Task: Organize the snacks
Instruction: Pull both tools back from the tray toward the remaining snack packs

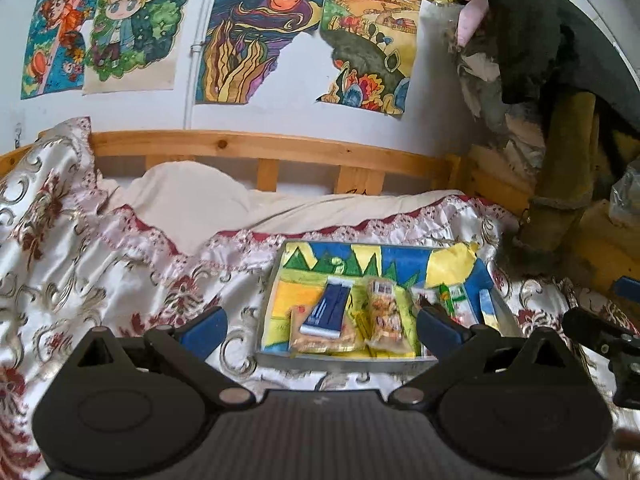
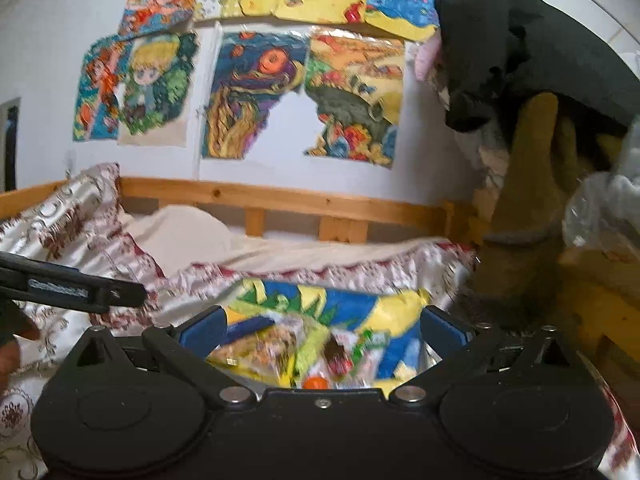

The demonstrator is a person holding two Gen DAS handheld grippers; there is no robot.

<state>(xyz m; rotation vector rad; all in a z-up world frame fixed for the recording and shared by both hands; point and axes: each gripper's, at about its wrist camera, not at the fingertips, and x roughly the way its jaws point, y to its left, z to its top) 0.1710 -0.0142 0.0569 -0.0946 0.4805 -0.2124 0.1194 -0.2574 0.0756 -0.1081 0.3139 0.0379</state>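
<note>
1. Bedroom setup: a bed (image 1: 120, 264) with a shiny floral bedspread sits against a white wall plastered with colourful drawings (image 1: 256, 36), and a wooden rail (image 1: 256, 146) runs behind it.
2. On the bedspread sits a shallow grey tray (image 1: 344, 361) lined with a painted picture.
3. Snack packets (image 1: 384, 316) lie inside it, side by side along the near edge, a dark blue one (image 1: 330, 308) furthest left.
4. Left gripper (image 1: 320, 326) hangs over the bed, fingers spread wide, holding nothing.
5. Right gripper (image 2: 322, 330) is over the tray, fingers wide apart too, empty; that view is blurry.
</note>
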